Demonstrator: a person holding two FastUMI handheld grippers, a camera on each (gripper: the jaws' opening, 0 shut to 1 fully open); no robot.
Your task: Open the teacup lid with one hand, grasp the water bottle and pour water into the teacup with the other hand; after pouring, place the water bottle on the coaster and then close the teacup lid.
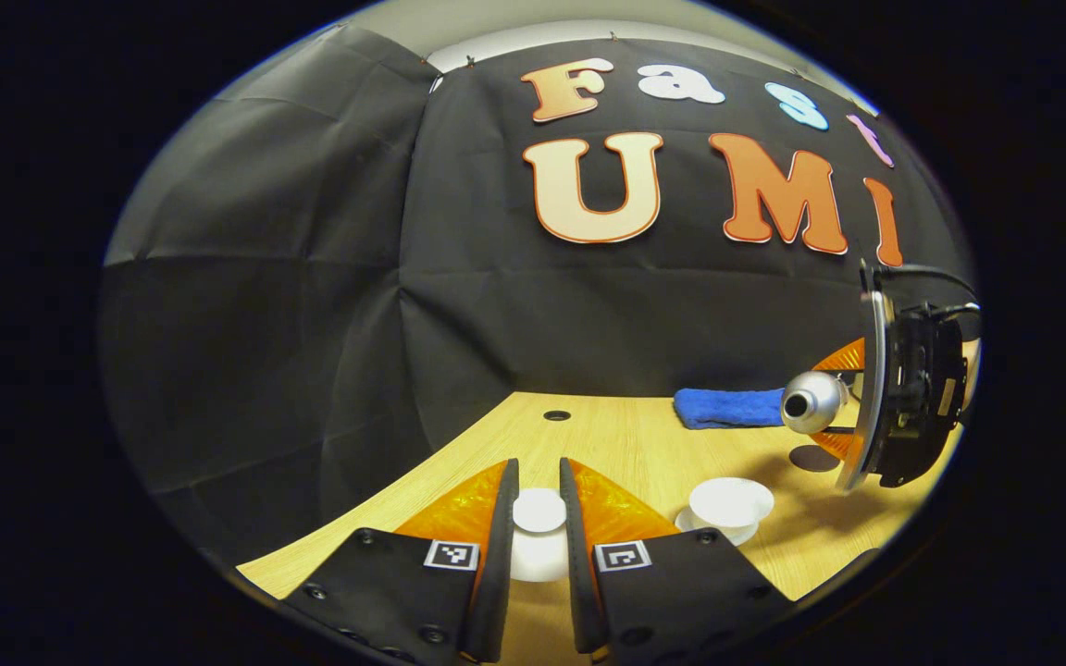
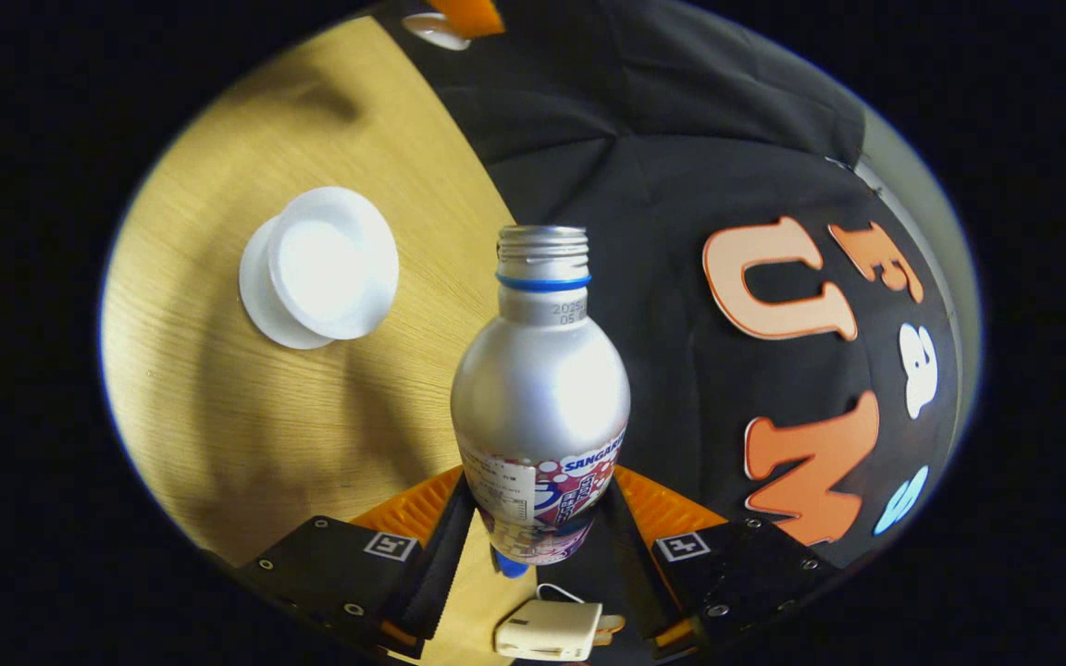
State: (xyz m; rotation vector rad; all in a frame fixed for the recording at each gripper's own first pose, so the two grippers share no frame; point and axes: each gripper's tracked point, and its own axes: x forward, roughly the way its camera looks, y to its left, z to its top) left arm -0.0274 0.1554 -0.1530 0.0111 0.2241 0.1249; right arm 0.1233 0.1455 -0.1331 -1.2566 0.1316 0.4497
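My left gripper [image 1: 539, 470] is shut on the knob of the white teacup lid [image 1: 539, 514], held low over the table just left of the cup. The open white teacup [image 1: 730, 502] stands on its saucer [image 1: 716, 533]. To the right, my right gripper [image 1: 852, 407] holds the silver water bottle [image 1: 812, 400] tipped about level, its open mouth toward me, above and right of the cup. In the right gripper view, that gripper [image 2: 540, 490] is shut on the bottle [image 2: 540, 388]. The teacup [image 2: 320, 266] lies left of the bottle's neck. No water stream is visible.
A dark round coaster [image 1: 812, 458] lies on the wooden table [image 1: 625, 444] below the bottle. A blue cloth [image 1: 727, 407] sits at the back by the wall, and a cable hole [image 1: 557, 415] is farther left. A small white box [image 2: 547, 629] shows under the right gripper.
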